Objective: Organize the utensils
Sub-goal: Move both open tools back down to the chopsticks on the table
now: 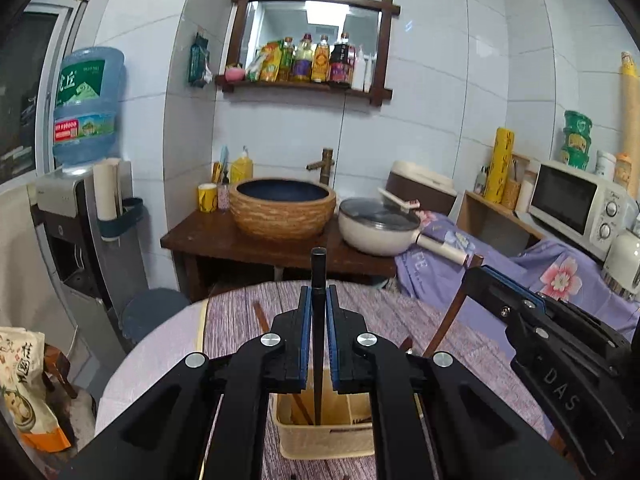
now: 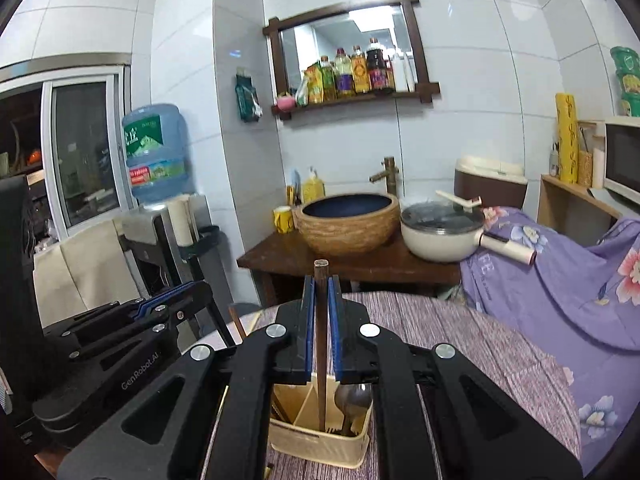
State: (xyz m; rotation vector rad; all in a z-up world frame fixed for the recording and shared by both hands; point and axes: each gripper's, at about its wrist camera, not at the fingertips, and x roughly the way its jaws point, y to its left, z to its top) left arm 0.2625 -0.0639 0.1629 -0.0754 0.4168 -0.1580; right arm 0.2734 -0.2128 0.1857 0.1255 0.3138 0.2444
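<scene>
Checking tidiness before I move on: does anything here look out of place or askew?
One brown chopstick lies loose on the striped tablecloth, outside the beige utensil caddy. Nothing looks spilled or damaged.

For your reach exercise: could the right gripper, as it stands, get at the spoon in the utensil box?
Probably not yet: the right gripper is shut on a brown chopstick standing in the utensil box, beside the spoon. Its jaws are occupied.

Both wrist views close above the utensil box (image 1: 326, 436), facing the sink (image 2: 347, 222) — side by side
</scene>
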